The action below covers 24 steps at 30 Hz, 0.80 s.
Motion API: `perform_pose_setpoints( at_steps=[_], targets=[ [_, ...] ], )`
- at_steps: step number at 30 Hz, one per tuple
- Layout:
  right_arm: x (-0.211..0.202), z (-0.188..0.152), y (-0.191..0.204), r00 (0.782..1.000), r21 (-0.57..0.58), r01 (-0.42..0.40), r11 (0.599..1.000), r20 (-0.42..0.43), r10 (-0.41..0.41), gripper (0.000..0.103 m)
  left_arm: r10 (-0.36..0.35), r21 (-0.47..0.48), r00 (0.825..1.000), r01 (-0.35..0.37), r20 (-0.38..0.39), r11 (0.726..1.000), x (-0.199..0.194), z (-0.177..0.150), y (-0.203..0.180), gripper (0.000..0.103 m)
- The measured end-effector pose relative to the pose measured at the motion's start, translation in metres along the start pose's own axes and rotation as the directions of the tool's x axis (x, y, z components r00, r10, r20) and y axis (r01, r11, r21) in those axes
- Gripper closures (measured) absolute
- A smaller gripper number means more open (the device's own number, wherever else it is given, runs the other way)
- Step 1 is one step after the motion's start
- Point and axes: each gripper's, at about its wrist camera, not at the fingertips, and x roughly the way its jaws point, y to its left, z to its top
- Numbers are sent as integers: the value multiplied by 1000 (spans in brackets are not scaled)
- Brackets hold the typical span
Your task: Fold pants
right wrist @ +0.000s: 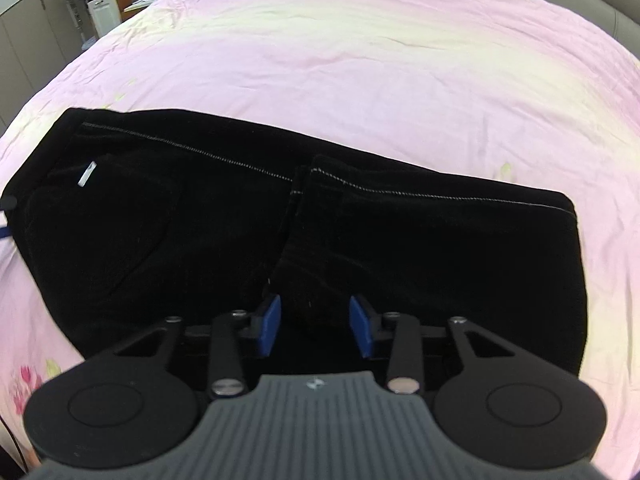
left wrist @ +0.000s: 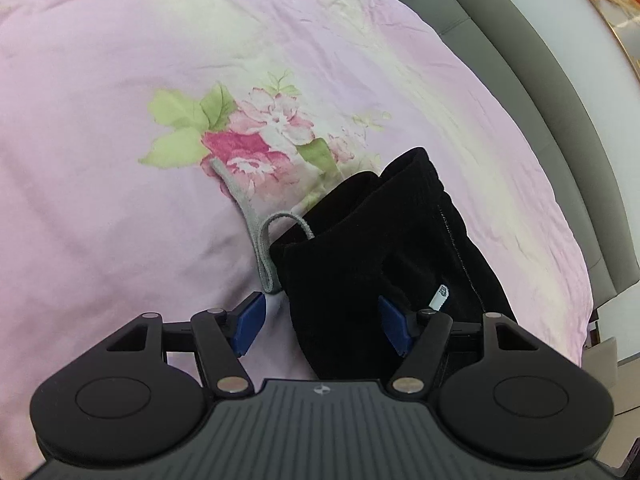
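The black pants (right wrist: 240, 232) lie folded across the pink bedspread (right wrist: 360, 60), with the leg ends laid over the middle and a white tag (right wrist: 87, 174) near the waist at left. My right gripper (right wrist: 316, 328) hovers low over the front edge of that top layer. Its blue pads stand partly apart with black cloth between them, and I see no clear pinch. In the left wrist view the waistband end of the pants (left wrist: 380, 240) shows with its grey drawstring (left wrist: 264, 240) looped on the bedspread. My left gripper (left wrist: 322, 322) is wide open and straddles the waist's corner without pressing it.
A large flower print (left wrist: 248, 140) marks the bedspread beyond the waistband. A grey padded headboard (left wrist: 540, 80) runs along the right of the left wrist view. Cabinets and clutter (right wrist: 100, 4) stand past the bed's far left corner.
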Motion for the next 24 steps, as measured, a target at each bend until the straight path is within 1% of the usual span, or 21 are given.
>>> perform_pose_setpoints(
  at_steps=[2, 4, 5, 6, 7, 8, 10, 11, 12, 13, 15, 19, 21, 22, 23, 24],
  targets=[
    [15, 8, 3, 999, 15, -9, 1000, -32, 9, 75, -35, -32, 999, 35, -2, 999, 10, -1, 4, 26],
    [28, 10, 7, 998, 32, -25, 999, -62, 27, 76, -57, -42, 998, 56, -4, 998, 19, -1, 5, 26],
    [34, 10, 9, 997, 31, -36, 999, -70, 38, 74, -63, -39, 998, 63, -2, 997, 22, -1, 5, 26],
    [40, 10, 12, 995, 25, -37, 999, -88, 39, 72, -67, -36, 998, 67, -1, 997, 25, -2, 5, 28],
    [49, 8, 16, 992, -1, -19, 1000, -127, 19, 72, -70, -33, 998, 70, 0, 997, 27, -2, 4, 31],
    [55, 5, 17, 990, -14, -18, 1000, -143, 16, 72, -67, -33, 998, 67, 2, 997, 28, -2, 4, 32],
    [63, 3, 16, 988, -1, -23, 1000, -153, 23, 71, -59, -27, 998, 59, 8, 998, 31, -3, 2, 38],
    [67, 3, 13, 986, 4, -31, 1000, -161, 31, 71, -59, -20, 998, 59, 11, 998, 30, -4, 1, 43],
    [69, 3, 10, 985, 23, -40, 999, -166, 43, 71, -58, -8, 998, 58, 19, 998, 28, -4, 0, 49],
    [70, 3, 8, 984, 40, -47, 998, -169, 53, 71, -60, 3, 998, 59, 27, 998, 27, -4, -2, 52],
    [69, 4, 9, 984, 22, -43, 999, -170, 46, 71, -60, 30, 997, 59, 45, 998, 21, -4, -9, 58],
    [60, 6, 11, 988, -5, -36, 999, -152, 35, 68, -58, 98, 995, 49, 85, 994, 4, -4, -33, 61],
    [53, 11, 15, 990, 4, -48, 999, -131, 48, 61, -68, 128, 992, 55, 103, 990, -8, -4, -49, 63],
    [46, 11, 12, 992, 16, -52, 999, -117, 54, 50, -76, 143, 991, 60, 113, 988, -14, -5, -57, 63],
    [36, 9, 8, 994, 23, -52, 998, -97, 54, 43, -84, 160, 989, 64, 122, 985, -20, -6, -66, 63],
    [27, 7, 4, 995, 20, -49, 999, -82, 51, 43, -91, 177, 987, 66, 132, 982, -25, -7, -75, 63]
  ],
)
